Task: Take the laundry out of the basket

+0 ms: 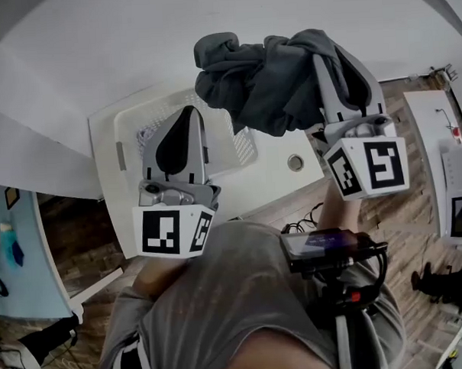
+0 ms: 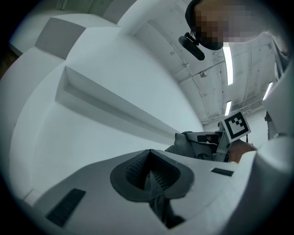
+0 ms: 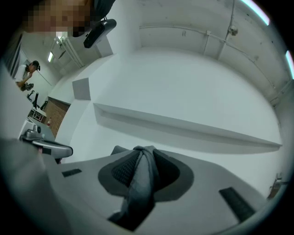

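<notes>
The dark grey garment hangs bunched from the right gripper, whose jaws clench a fold of it. It is held clear of the white basket, which sits below and to the left. The left gripper hovers over that basket, jaws pressed together on nothing.

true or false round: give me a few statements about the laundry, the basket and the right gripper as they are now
The right gripper is clamped on a dark grey garment. True.
The garment lies inside the white basket. False: it is held up, out of the basket.
The basket stands on a white table. True.
The basket is empty. False: some patterned cloth shows inside it.
</notes>
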`<state>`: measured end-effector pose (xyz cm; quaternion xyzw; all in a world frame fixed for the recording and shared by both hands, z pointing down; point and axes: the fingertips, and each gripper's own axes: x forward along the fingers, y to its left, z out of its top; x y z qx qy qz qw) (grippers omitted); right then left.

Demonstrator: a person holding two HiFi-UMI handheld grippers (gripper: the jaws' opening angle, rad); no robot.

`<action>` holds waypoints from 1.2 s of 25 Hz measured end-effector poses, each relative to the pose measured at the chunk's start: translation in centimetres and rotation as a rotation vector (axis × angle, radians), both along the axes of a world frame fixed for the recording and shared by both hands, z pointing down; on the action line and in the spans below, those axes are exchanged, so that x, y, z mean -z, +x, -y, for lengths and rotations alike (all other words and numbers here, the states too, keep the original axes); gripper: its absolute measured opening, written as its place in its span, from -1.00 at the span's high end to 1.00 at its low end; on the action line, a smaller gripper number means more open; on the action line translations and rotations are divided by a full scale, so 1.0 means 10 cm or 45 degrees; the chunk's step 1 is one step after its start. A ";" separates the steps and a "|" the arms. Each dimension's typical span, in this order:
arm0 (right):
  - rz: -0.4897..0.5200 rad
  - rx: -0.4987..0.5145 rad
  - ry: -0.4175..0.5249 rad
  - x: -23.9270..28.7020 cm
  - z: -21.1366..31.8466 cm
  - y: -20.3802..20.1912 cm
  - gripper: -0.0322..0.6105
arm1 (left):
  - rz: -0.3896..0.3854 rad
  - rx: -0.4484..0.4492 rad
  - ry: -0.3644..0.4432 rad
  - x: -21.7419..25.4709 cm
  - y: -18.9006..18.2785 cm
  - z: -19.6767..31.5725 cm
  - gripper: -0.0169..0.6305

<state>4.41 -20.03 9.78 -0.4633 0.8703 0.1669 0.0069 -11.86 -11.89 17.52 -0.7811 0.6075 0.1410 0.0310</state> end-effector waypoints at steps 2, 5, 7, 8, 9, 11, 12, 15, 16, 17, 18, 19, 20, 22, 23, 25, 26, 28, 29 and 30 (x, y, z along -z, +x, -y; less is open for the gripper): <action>0.004 -0.045 -0.004 -0.02 -0.01 0.14 0.61 | -0.003 -0.034 -0.008 -0.03 0.08 0.03 0.92; 0.003 -0.110 -0.022 -0.10 0.03 0.25 0.61 | -0.006 -0.084 -0.027 -0.10 0.12 0.11 0.92; 0.006 -0.151 -0.030 -0.12 -0.01 0.44 0.61 | 0.001 -0.118 -0.031 -0.09 0.26 0.11 0.92; 0.010 -0.168 -0.031 -0.11 -0.04 0.57 0.61 | 0.008 -0.134 -0.028 -0.06 0.37 0.09 0.92; 0.013 -0.182 -0.032 -0.11 -0.08 0.69 0.61 | 0.015 -0.148 -0.025 -0.03 0.48 0.07 0.92; 0.019 -0.204 -0.042 -0.14 -0.14 0.87 0.61 | 0.027 -0.173 -0.023 0.00 0.66 0.04 0.92; 0.022 -0.214 -0.051 -0.16 -0.16 0.93 0.61 | 0.031 -0.184 -0.025 0.01 0.71 0.04 0.92; 0.036 -0.246 -0.078 -0.26 -0.18 1.06 0.61 | 0.044 -0.216 -0.037 -0.01 0.82 0.05 0.92; 0.042 -0.259 -0.087 -0.29 -0.19 1.11 0.61 | 0.049 -0.225 -0.042 -0.02 0.84 0.05 0.92; 0.048 -0.270 -0.095 -0.32 -0.19 1.16 0.61 | 0.053 -0.233 -0.048 -0.03 0.87 0.06 0.92; 0.052 -0.282 -0.103 -0.35 -0.19 1.21 0.61 | 0.057 -0.240 -0.053 -0.05 0.90 0.06 0.92; 0.054 -0.292 -0.112 -0.39 -0.19 1.26 0.61 | 0.061 -0.245 -0.059 -0.06 0.93 0.07 0.92; 0.056 -0.299 -0.123 -0.44 -0.18 1.32 0.61 | 0.065 -0.248 -0.066 -0.07 0.97 0.08 0.92; 0.052 -0.307 -0.152 -0.57 -0.16 1.43 0.61 | 0.077 -0.247 -0.080 -0.08 1.05 0.11 0.92; 0.049 -0.306 -0.171 -0.65 -0.14 1.49 0.61 | 0.082 -0.244 -0.087 -0.08 1.09 0.13 0.92; 0.046 -0.296 -0.217 -0.83 -0.10 1.55 0.61 | 0.094 -0.235 -0.101 -0.07 1.15 0.17 0.92; 0.047 -0.287 -0.243 -0.92 -0.08 1.55 0.61 | 0.101 -0.230 -0.110 -0.08 1.17 0.18 0.92; 0.053 -0.268 -0.292 -1.12 -0.04 1.52 0.61 | 0.118 -0.225 -0.133 -0.11 1.18 0.19 0.92; 0.055 -0.260 -0.312 -1.21 -0.03 1.50 0.61 | 0.127 -0.224 -0.144 -0.13 1.18 0.19 0.92; 0.058 -0.252 -0.330 -1.31 -0.01 1.48 0.61 | 0.135 -0.222 -0.156 -0.15 1.18 0.20 0.92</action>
